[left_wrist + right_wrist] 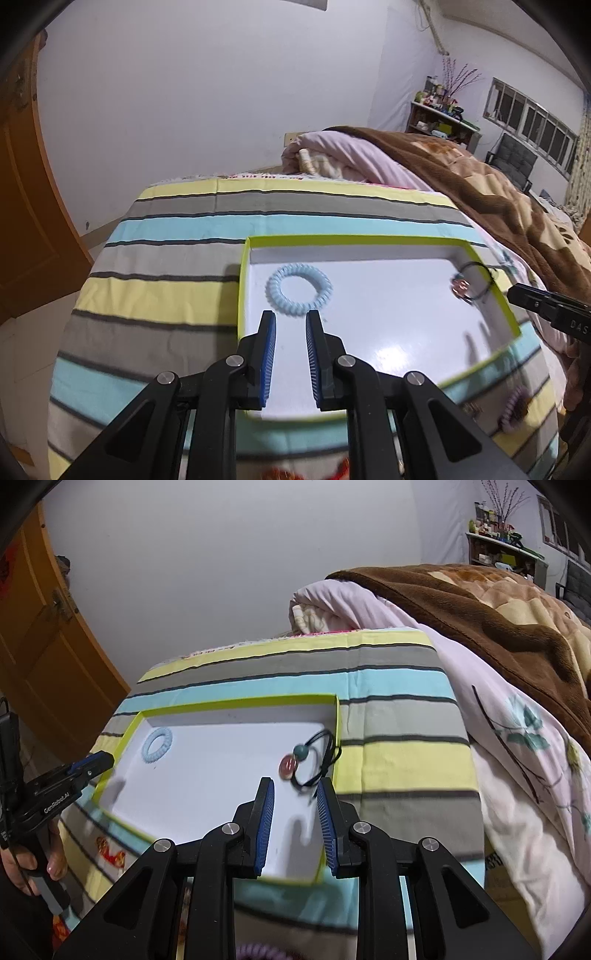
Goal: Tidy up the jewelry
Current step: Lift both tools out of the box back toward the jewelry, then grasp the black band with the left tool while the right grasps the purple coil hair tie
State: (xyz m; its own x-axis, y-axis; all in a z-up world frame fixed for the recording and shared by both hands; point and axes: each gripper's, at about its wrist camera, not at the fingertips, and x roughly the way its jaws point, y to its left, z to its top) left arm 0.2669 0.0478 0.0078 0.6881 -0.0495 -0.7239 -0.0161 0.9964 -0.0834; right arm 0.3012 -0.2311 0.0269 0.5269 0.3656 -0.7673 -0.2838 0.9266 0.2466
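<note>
A shallow white box with a lime-green rim (243,266) (236,701) lies on the striped bed cover. A light-blue spiral hair tie (298,288) (158,745) lies in its far left part. A black cord with a pink bead and a teal bead (466,283) (308,760) lies at its right wall. My left gripper (290,317) is open and empty, just short of the blue tie. My right gripper (295,786) is open and empty, just short of the beaded cord. A purple spiral tie (515,408) (258,952) lies outside the box near its front edge.
The striped cover (177,258) spans the surface. A pink quilt (517,757) and a brown blanket (498,192) are piled to the right. A wooden door (26,206) stands at the left. Red-orange items (110,853) lie on the cover before the box.
</note>
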